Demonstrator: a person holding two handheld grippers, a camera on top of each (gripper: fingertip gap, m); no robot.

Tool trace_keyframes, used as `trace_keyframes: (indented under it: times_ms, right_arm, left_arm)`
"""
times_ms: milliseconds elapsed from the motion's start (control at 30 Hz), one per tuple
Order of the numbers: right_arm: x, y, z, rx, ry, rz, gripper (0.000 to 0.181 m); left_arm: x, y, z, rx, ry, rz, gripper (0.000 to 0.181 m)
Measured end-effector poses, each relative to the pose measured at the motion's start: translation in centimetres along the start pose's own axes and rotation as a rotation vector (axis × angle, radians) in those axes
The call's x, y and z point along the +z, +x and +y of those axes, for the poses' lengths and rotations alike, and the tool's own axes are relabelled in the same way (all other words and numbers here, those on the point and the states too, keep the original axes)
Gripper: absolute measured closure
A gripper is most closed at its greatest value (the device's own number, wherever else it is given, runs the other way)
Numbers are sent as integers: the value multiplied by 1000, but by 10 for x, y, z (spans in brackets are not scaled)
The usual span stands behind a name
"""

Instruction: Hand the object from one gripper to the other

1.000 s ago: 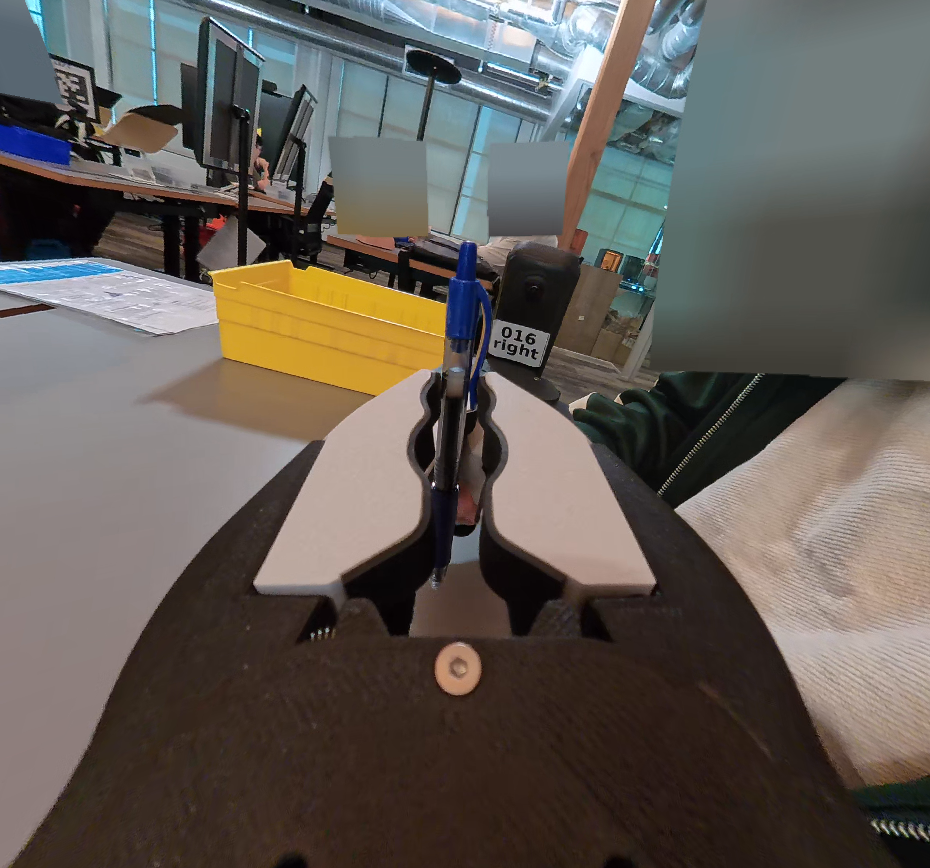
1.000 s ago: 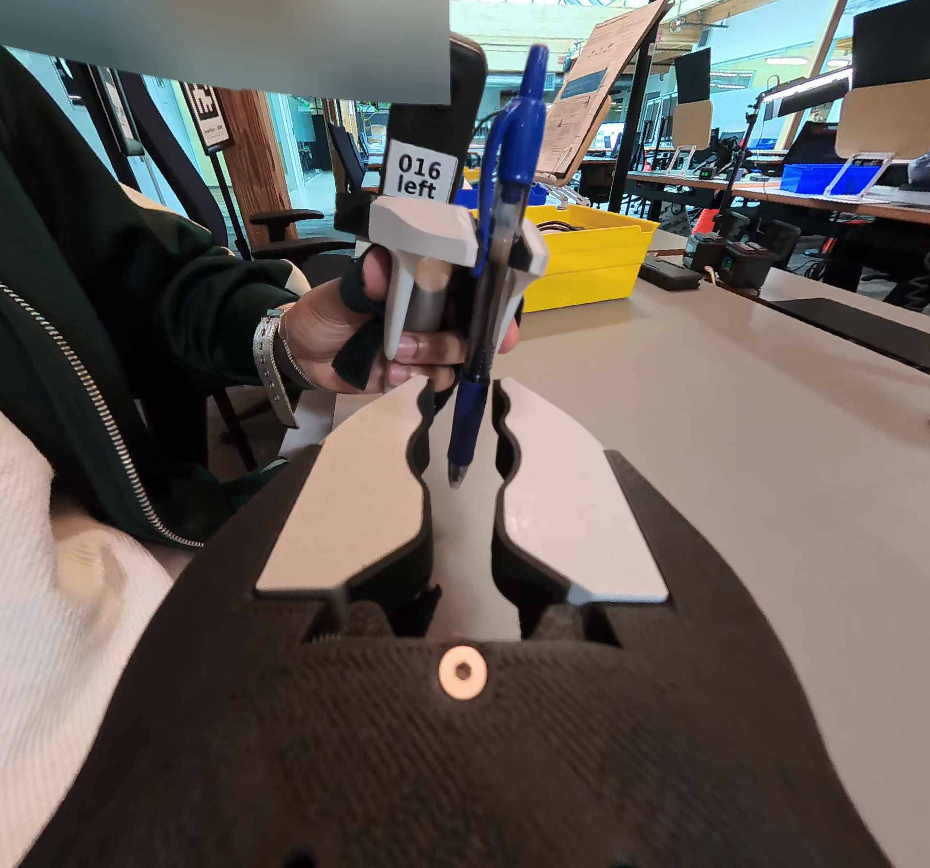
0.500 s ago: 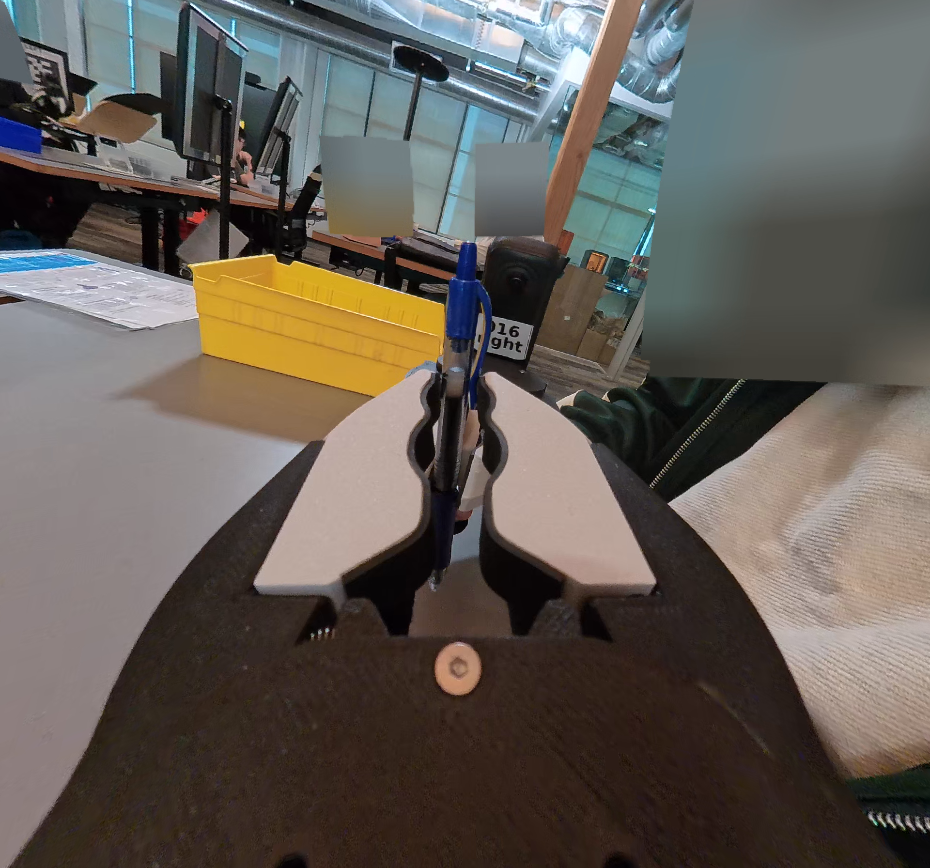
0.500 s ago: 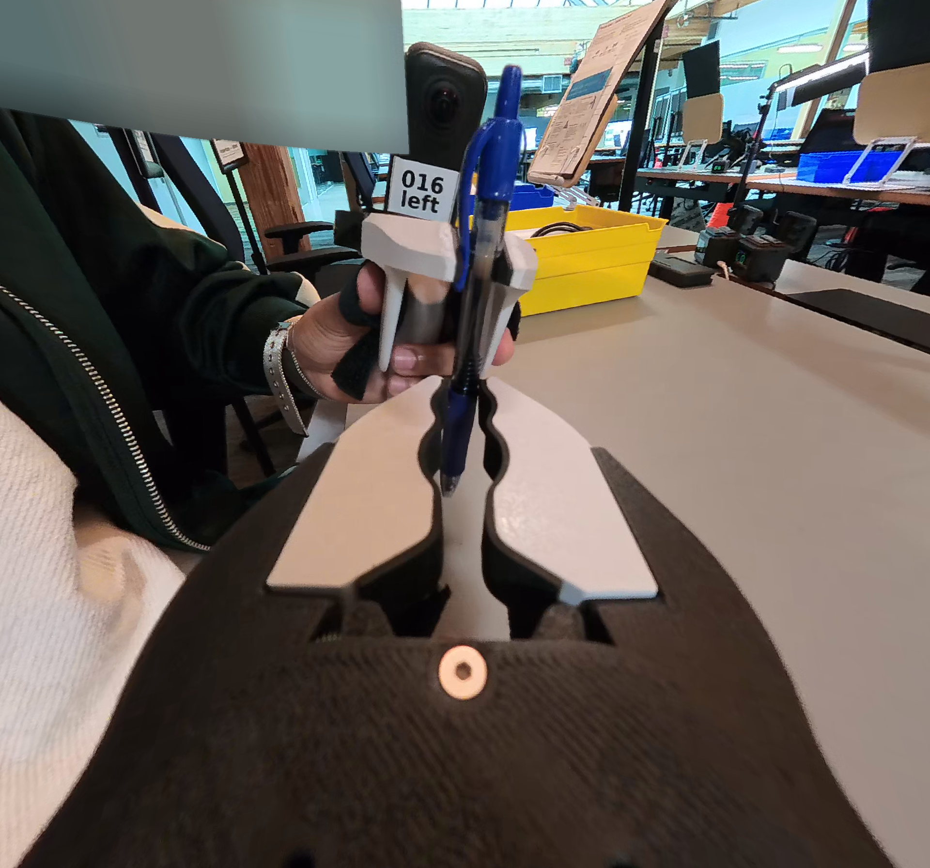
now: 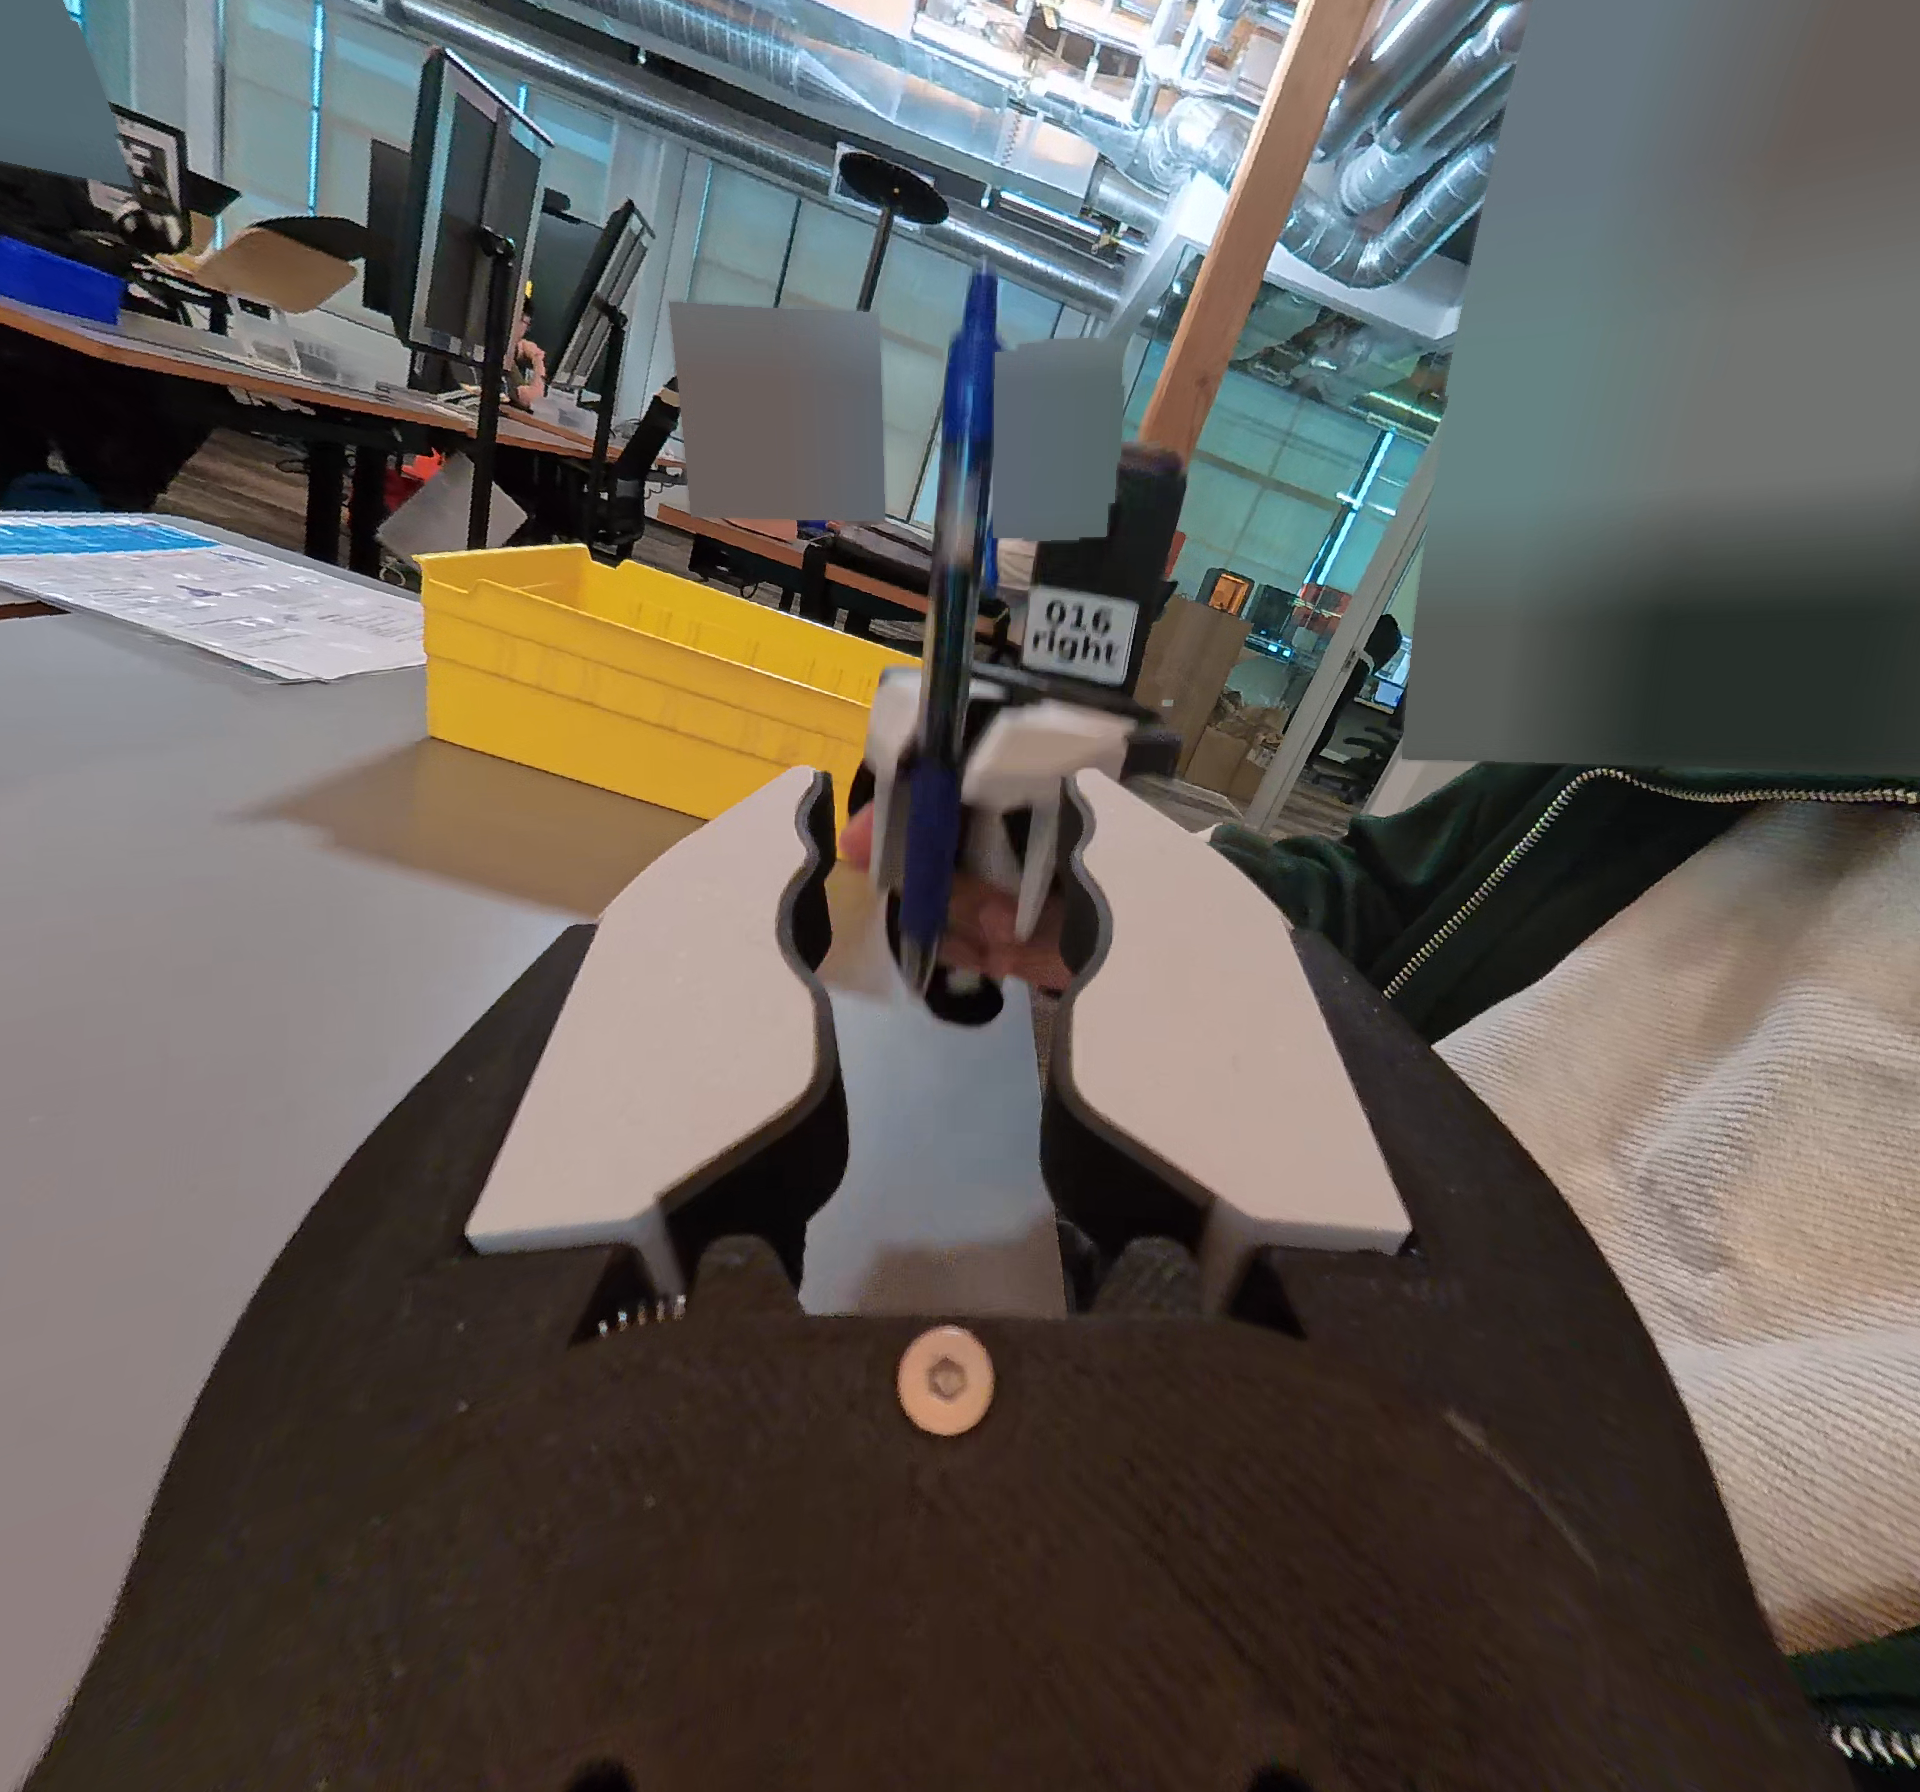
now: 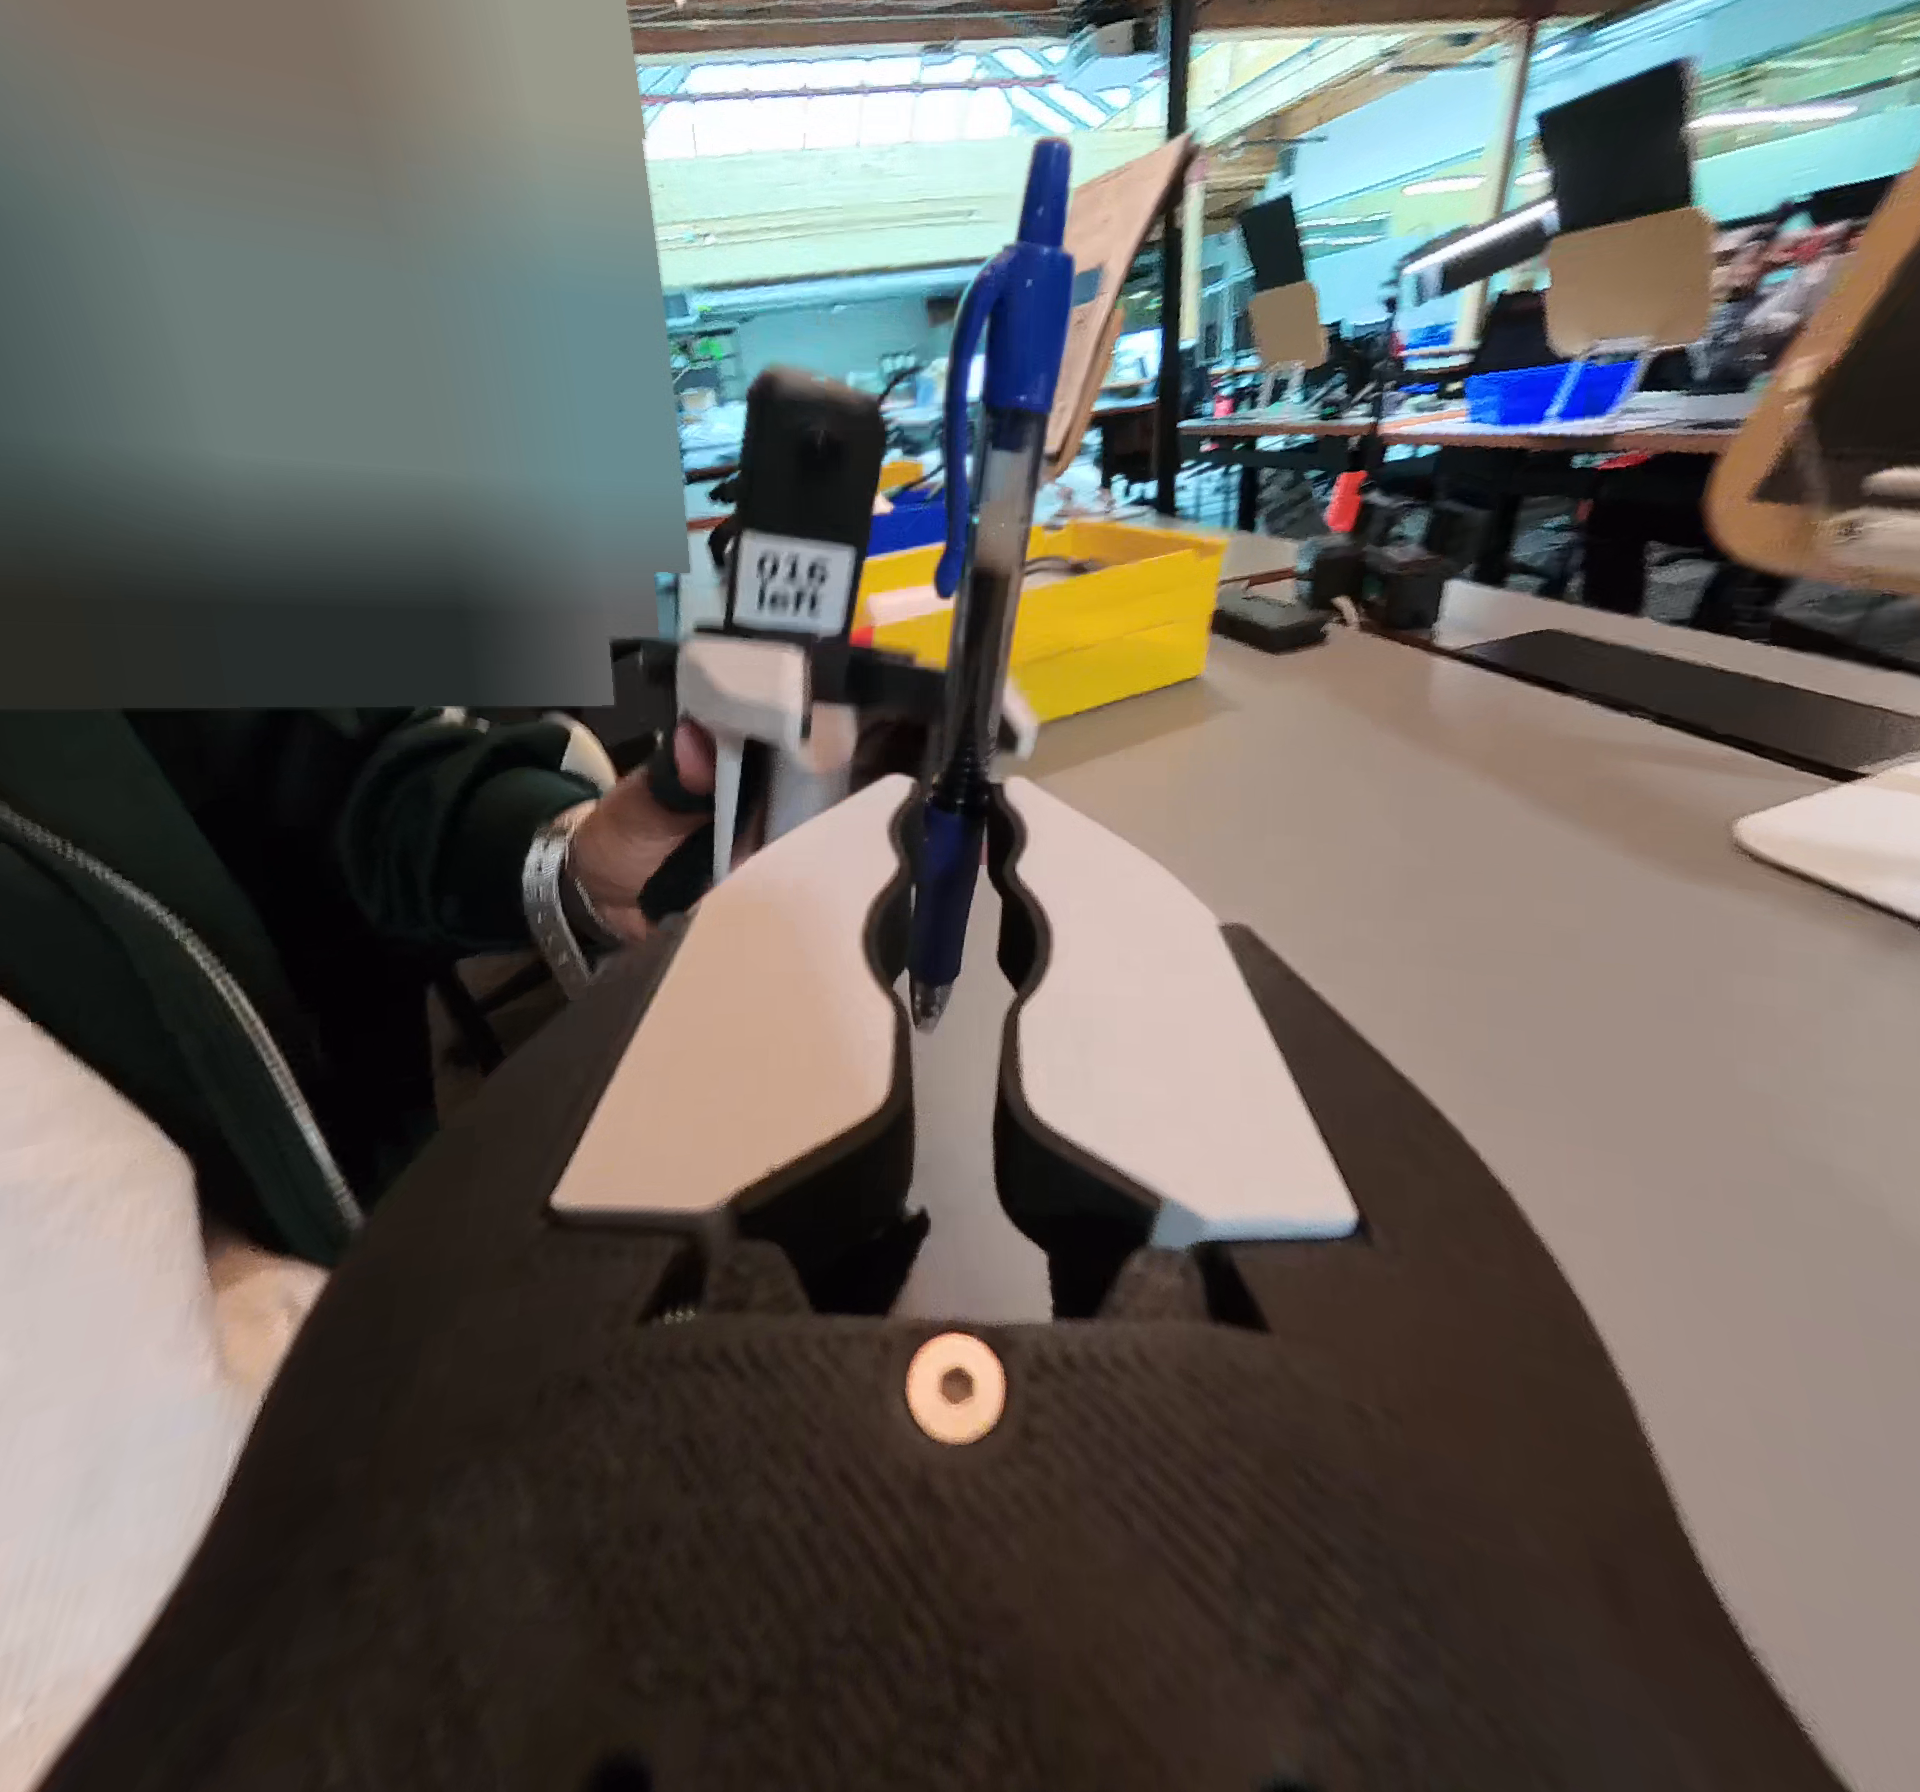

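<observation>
- The table (image 5: 260, 963) is a grey desk; a printed sheet (image 5: 208, 599) lies at its far left edge and a yellow bin (image 5: 644, 682) stands toward its far side, well apart from the handover, so nothing on it crowds the exchange.
- The left gripper (image 5: 940, 921) has its fingers spread wide with bare table showing between them; it grips nothing. In the right wrist view it (image 6: 862, 703) sits beyond the pen, held level in a hand (image 6: 634, 859) with a wristband, fingers facing the other tool.
- The pen (image 6: 966, 682), blue with a clear barrel, stands nearly upright above the table's near edge, tip down and clip end up. Judging by the pose, it is kept vertical so each tool can take a different stretch of the barrel.
- The right gripper (image 6: 951, 911) is closed onto the pen's blue grip section, near the tip, and carries it alone. In the left wrist view it (image 5: 966, 786) faces the left one, level, blurred by motion.
- By my reading, the transfer to the right side is done; the two tools only need to part.
</observation>
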State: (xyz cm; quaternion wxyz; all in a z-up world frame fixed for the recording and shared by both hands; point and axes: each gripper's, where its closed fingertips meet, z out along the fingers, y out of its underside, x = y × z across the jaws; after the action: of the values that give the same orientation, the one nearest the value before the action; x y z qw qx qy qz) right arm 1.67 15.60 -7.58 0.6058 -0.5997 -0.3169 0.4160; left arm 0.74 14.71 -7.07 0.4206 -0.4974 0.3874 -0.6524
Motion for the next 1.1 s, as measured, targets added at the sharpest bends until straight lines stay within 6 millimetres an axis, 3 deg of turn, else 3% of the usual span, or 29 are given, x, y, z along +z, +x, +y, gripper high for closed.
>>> trace_keyframes:
  times_ms: [133, 200, 267, 367, 433, 500, 567, 733, 933, 1100]
  right_arm:
    - [-42, 31, -60, 13, 29, 166, 170]
    - [-81, 57, -90, -20, 25, 314, 170]
    - [-131, 88, -104, -19, -30, 482, 170]
    - [-220, 139, -95, 11, -127, 780, 170]
    - [-271, 167, -69, 96, -206, 930, 170]
    - [-300, 183, -35, 222, -281, 988, 170]
    - [-309, 191, -5, 321, -357, 994, 170]
    - [-304, 197, 59, 454, -638, 976, 170]
    - [-310, 201, 94, 514, -781, 1001, 170]
    - [-318, 201, 104, 514, -853, 1028, 170]
  left_arm:
    - [1, -1, 4, -19, -8, 4, 141]
    - [2, -1, 6, -30, -15, 9, 141]
    - [3, -2, 8, -41, -20, 11, 141]
    - [4, -2, 12, -58, -28, 17, 142]
    - [6, -1, 15, -71, -39, 26, 143]
    - [7, -1, 18, -79, -50, 31, 144]
    - [9, 0, 20, -81, -56, 31, 144]
    - [10, 0, 24, -84, -70, 33, 145]
    - [7, -1, 25, -98, -68, 28, 145]
    - [7, -1, 25, -107, -67, 34, 145]
